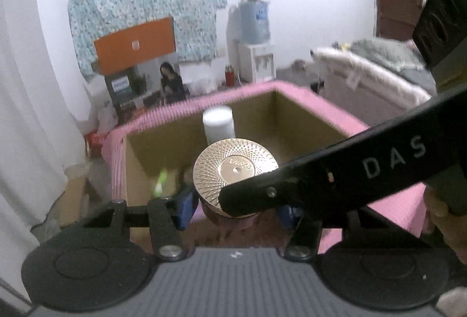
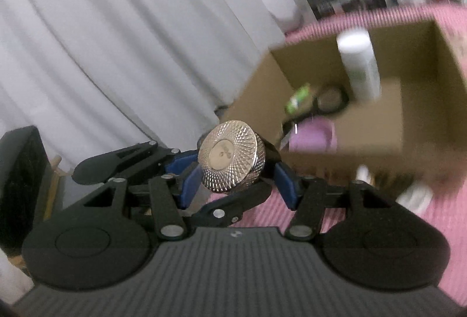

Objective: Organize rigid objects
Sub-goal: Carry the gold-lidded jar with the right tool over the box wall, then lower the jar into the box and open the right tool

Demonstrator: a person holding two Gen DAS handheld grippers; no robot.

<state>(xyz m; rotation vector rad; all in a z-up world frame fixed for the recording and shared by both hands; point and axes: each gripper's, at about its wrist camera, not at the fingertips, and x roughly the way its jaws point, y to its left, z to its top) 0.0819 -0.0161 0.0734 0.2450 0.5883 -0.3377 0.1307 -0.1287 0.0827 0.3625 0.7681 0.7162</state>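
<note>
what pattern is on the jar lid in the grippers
Shiny gold lid with a fine diamond-like embossed weave around a smooth centre disc; clearest in the left wrist view.

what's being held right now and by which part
A gold-lidded jar, gripped by the left gripper on its body just below the lid. The right gripper is open, holding nothing.

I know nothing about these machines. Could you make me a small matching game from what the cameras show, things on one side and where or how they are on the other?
Things:
1. gold-lidded jar
2. white bottle
3. cardboard box
4. water dispenser

Place or state:
a. standing upright inside the box
b. brown, open at the top
c. against the far wall
d. gripped by the left gripper

Pairs: 1-d, 2-a, 3-b, 4-c
</note>
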